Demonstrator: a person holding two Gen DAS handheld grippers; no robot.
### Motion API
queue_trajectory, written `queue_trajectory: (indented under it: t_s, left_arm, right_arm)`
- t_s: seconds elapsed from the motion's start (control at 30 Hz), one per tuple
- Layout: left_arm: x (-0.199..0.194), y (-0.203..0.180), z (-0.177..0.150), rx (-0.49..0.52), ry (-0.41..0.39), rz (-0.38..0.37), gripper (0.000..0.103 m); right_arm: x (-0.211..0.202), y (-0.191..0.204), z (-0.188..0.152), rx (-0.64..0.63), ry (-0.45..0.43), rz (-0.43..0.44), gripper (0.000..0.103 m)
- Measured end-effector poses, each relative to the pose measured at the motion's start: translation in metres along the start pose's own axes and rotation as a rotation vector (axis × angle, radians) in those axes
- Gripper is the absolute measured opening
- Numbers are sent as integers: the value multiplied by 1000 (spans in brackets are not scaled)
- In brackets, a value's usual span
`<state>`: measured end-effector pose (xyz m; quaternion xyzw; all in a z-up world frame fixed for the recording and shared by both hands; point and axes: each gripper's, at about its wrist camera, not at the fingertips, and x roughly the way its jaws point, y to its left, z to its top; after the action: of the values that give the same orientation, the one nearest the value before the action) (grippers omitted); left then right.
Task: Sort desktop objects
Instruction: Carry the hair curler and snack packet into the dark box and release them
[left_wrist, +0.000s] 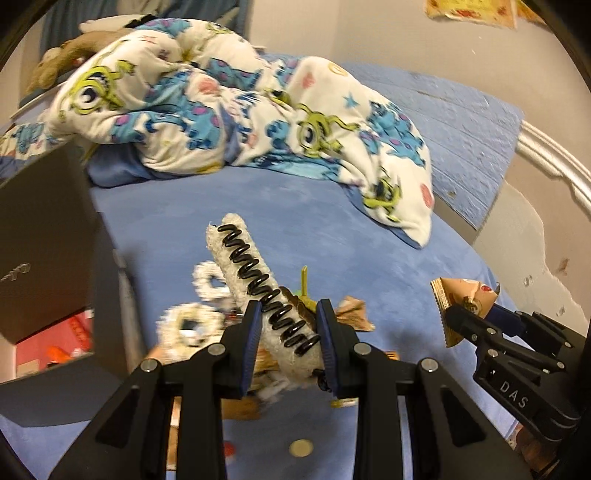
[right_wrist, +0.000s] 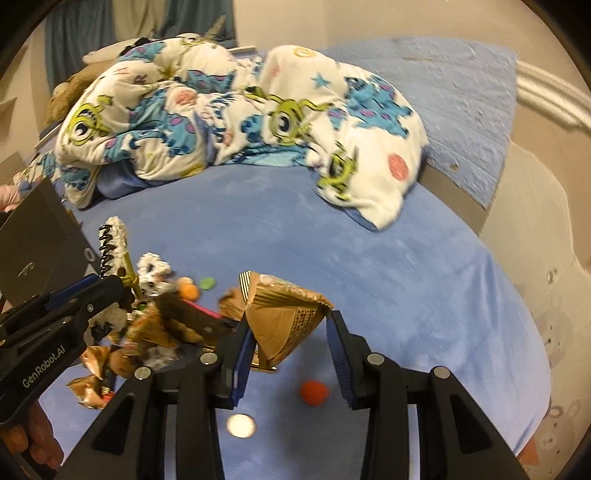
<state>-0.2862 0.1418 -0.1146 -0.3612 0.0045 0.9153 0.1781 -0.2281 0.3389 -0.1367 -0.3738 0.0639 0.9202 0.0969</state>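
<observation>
My left gripper (left_wrist: 290, 314) is shut on a white fuzzy stick wound with a black spiral coil (left_wrist: 245, 258), which points up and away above the blue bed sheet (left_wrist: 332, 240). In the right wrist view the same left gripper (right_wrist: 110, 288) comes in from the left with the fuzzy stick (right_wrist: 116, 236) standing out of it. My right gripper (right_wrist: 291, 325) is shut on a brown snack packet (right_wrist: 284, 317) lifted off the sheet. It also shows in the left wrist view, where the right gripper (left_wrist: 454, 317) pinches the packet (left_wrist: 461, 295).
A heap of brown wrappers (right_wrist: 162, 325) and white fuzzy rings (left_wrist: 188, 325) lies under the grippers. A coin (right_wrist: 241, 425), an orange pompom (right_wrist: 314, 392), an orange ball (right_wrist: 190, 291) and a green disc (right_wrist: 207, 283) lie loose. A black box (left_wrist: 44, 251) stands left; a cartoon blanket (left_wrist: 221, 110) lies behind.
</observation>
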Motion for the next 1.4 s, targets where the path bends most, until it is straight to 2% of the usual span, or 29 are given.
queue_trajectory:
  t_s: [0.33,0.47,0.83,1.1,1.4]
  left_arm:
    - [-59,86,3,-92,-53,102,31]
    - [-79,124,1,-129,-55,160,31]
    - [-118,226,-33,-246,-54,299,31]
    - [-125,262,-50,-285,-45,346,31]
    - [-116,273,-57,-283,-24,349,31]
  right_arm:
    - [-19,88,14,-88,-23,102,39]
    - [-22,137,16,-148,-25,161,39]
    - [-41,264,14,-301,-33,321,39]
    - [-33,320,2,-348,7,387,39]
    - [-19,338,-6,-355,41,413,39]
